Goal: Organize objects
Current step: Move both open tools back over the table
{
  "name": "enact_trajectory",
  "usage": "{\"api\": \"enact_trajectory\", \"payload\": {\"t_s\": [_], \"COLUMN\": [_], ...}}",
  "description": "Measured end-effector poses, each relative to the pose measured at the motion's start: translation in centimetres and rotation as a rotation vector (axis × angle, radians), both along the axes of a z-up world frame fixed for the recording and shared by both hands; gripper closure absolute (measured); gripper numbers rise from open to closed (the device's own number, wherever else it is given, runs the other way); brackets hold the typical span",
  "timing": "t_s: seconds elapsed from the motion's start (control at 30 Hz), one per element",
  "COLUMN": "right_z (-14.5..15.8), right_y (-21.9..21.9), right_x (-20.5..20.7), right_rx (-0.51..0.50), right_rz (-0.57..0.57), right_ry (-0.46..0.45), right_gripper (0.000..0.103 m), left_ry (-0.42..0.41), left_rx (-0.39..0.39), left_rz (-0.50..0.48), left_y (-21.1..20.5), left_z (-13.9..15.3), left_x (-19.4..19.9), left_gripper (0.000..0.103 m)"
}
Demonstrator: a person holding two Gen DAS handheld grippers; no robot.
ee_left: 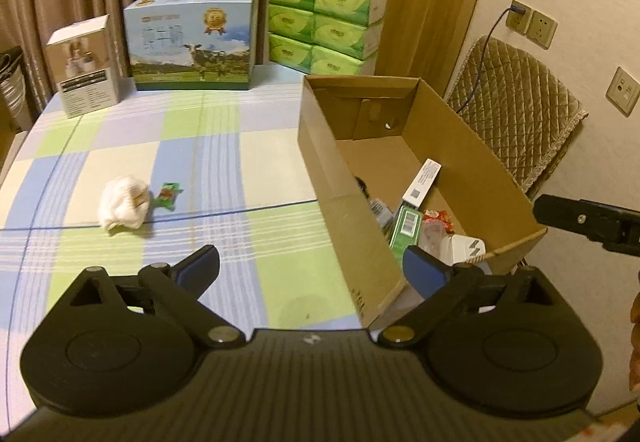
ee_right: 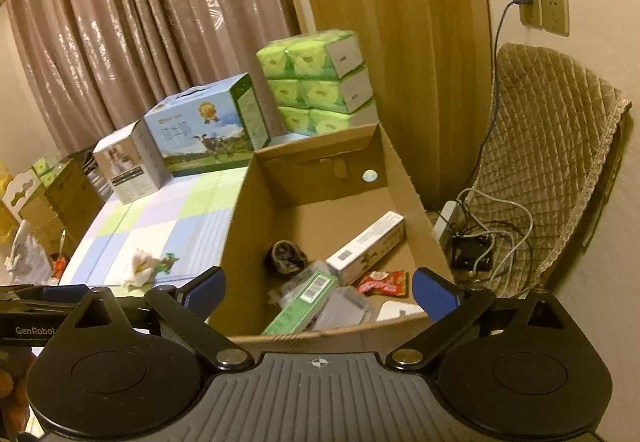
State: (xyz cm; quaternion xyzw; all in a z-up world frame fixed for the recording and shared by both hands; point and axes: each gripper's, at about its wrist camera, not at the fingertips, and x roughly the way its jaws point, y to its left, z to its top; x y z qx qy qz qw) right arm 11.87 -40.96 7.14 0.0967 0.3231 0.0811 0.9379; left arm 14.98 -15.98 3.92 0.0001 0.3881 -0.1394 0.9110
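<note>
An open cardboard box (ee_left: 352, 209) (ee_right: 234, 242) stands on the right side of the checked table (ee_left: 224, 169). In it lie a long white carton (ee_left: 422, 181) (ee_right: 368, 246), a green carton (ee_left: 406, 230) (ee_right: 304, 302), a red packet (ee_right: 382, 282) and a dark bundle (ee_right: 286, 256). On the cloth to the left of the box lie a crumpled white wad (ee_left: 122, 207) (ee_right: 140, 266) and a green sweet wrapper (ee_left: 168, 195) (ee_right: 168, 261). My left gripper (ee_left: 312, 274) is open and empty, straddling the box's left wall. My right gripper (ee_right: 319, 292) is open and empty above the box's near edge.
At the back of the table stand a blue cow-print carton (ee_left: 192, 41), a small white box (ee_left: 86, 69) and stacked green tissue packs (ee_left: 328, 21). A quilt-covered chair (ee_right: 540, 161), cables (ee_right: 492, 234) and wall sockets (ee_right: 542, 11) are right of the box. Curtains hang behind.
</note>
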Motion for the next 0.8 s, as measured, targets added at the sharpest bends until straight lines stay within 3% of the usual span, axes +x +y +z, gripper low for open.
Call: {"api": "enact_trajectory", "payload": {"t_s": [0.13,0.8], "right_z": [0.7,1.7], "right_y": [1.2,6.6], "right_x": [-1.4,-4.4], "right_rx": [0.000,-0.027], "right_rz": [0.011,0.091], "right_ry": [-0.010,-0.011], "right_gripper": [0.002,0.002], "left_ry": [-0.007,-0.047], "left_rx": [0.014,0.066], "left_rz": [0.018,0.134], "left_y": [1.5,10.3], "left_z": [0.4,1.6], "left_x": [-1.5,-6.4], "left_gripper": [0.001,0.001]}}
